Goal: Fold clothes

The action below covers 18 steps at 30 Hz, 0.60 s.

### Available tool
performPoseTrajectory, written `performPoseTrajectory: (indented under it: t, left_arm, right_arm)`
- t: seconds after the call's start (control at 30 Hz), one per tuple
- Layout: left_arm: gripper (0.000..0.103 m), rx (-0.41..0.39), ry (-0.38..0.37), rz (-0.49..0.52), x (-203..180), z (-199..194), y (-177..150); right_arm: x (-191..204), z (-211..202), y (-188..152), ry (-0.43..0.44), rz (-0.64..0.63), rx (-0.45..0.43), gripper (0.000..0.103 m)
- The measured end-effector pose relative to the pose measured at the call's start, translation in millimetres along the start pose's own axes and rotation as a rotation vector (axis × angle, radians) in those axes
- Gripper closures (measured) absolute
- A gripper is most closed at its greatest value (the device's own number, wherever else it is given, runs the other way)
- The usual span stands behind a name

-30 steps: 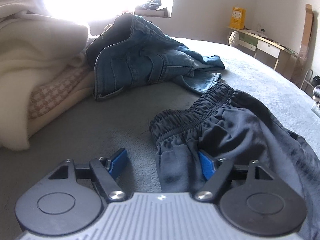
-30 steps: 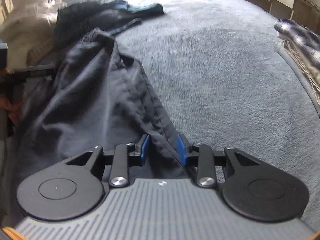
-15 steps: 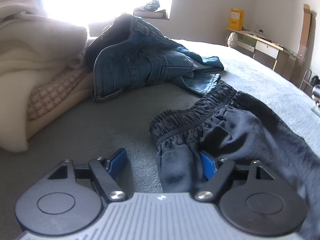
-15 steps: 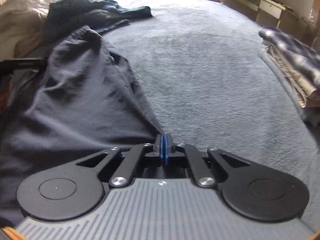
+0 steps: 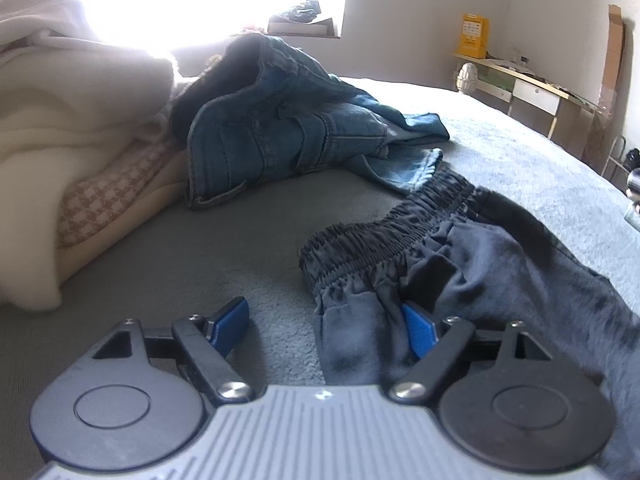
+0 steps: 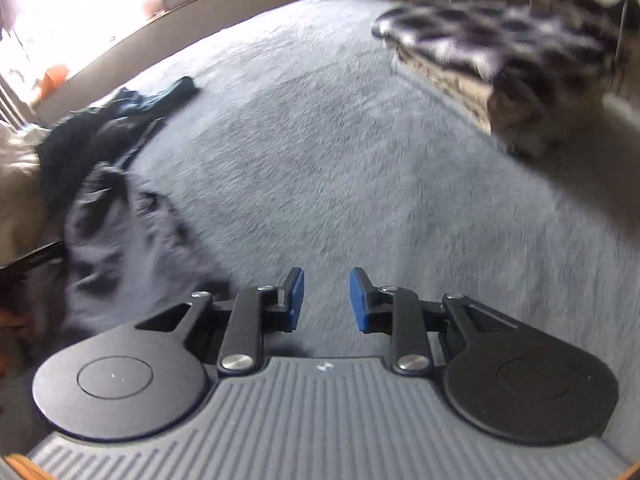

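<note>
Dark grey trousers with an elastic waistband (image 5: 472,264) lie on the grey bed cover. My left gripper (image 5: 324,324) is open, low over the cover, with a fold of the trousers near the waistband lying between its blue pads and against the right pad (image 5: 418,330). In the right wrist view the same trousers (image 6: 120,224) lie to the left. My right gripper (image 6: 326,300) is open and empty over bare cover, to the right of the trousers. That view is blurred.
Crumpled blue jeans (image 5: 280,128) lie beyond the trousers. Cream blankets and a checked cloth (image 5: 80,148) are piled at the left. A stack of folded clothes with a plaid top (image 6: 500,52) sits at the right. A desk (image 5: 532,88) stands by the far wall.
My right gripper was open around the trouser edge, shut on it half a second ago, and is now open, swung to the right off the trousers. My left gripper has stayed put.
</note>
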<state>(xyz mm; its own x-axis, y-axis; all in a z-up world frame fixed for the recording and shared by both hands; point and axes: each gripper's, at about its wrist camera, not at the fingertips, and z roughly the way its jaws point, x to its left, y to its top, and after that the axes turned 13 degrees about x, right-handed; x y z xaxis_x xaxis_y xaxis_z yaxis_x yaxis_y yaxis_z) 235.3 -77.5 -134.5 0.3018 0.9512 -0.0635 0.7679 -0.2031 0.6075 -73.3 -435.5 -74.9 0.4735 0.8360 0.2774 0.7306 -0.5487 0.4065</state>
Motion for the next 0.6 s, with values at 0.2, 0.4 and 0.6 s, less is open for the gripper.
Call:
performPoseTrajectory:
  t: [0.2,0.4,0.6]
  left_arm:
    - [0.021,-0.133,0.045,-0.030,-1.9,-49.5,-6.7]
    - [0.021,-0.092,-0.103,0.117,-26.8,-114.2,-36.4]
    - [0.021,0.021,-0.392,0.433,-89.6,-171.8,-108.1]
  right_arm:
    - [-16.1,-4.2,-23.7,0.107,0.091,0.109,0.079]
    - [-32.1,-4.0,-46.1,0.124,0.214,0.161,0.079]
    - [-0.4,-18.2,-66.8,0.224,0.097,0.238,0.076]
